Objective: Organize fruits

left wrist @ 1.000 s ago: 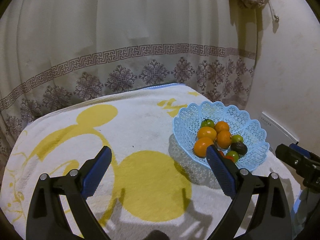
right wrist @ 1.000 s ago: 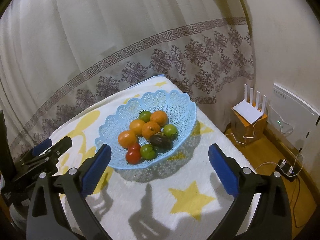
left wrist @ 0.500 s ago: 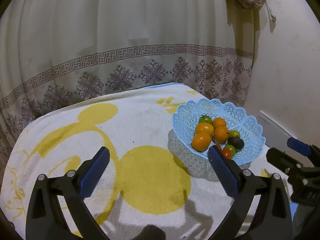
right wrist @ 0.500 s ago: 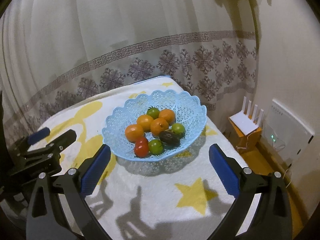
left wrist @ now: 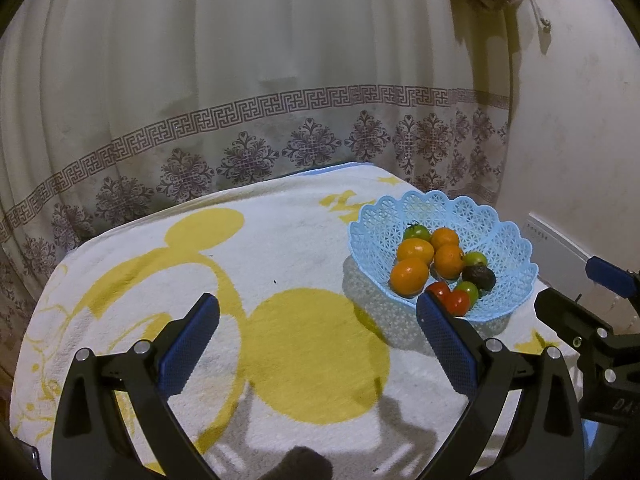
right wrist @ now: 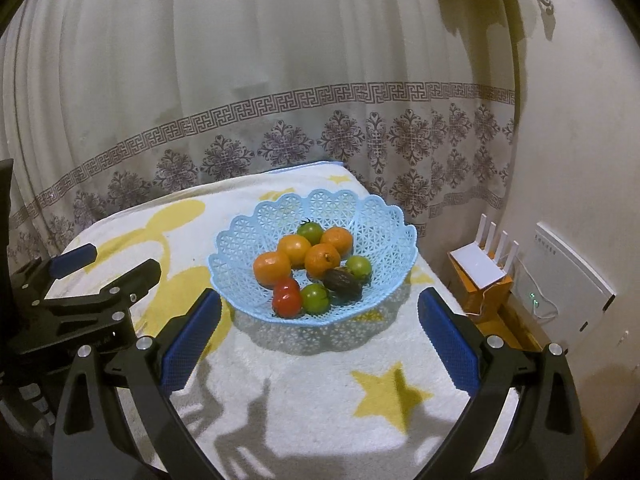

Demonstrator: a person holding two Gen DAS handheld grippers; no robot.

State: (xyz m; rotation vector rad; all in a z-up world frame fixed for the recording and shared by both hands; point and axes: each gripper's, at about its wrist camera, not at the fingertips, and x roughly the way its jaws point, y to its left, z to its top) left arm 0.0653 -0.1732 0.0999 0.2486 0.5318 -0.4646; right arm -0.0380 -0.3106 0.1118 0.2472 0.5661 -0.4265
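A light blue lattice basket (right wrist: 316, 216) sits on a worktop covered by a white towel (right wrist: 320, 364) printed with yellow shapes and stars. The basket is the landmark for everything else. Inside it lie four oranges (right wrist: 272, 268), bunched toward its middle and left side. Three green tomatoes (right wrist: 315, 297) sit among them: one at the back of the basket, one at its right, one at its front. Two red tomatoes (right wrist: 287, 299) rest against the basket's front wall, just beside the front green one. A dark wrinkled fruit (right wrist: 342, 283), possibly an avocado, lies right of centre, touching the front green tomato.

The right gripper (right wrist: 318, 338) hovers in front of the basket with its blue-padded fingers spread wide and nothing between them. The left gripper (left wrist: 318, 334) hangs to the basket's left and front, also spread wide and empty, over a large yellow circle on the towel.

Behind the basket hangs a pale curtain (right wrist: 256, 80) with a purple patterned border. To the basket's right, below the worktop, a white router (right wrist: 480, 264) stands on an orange box.
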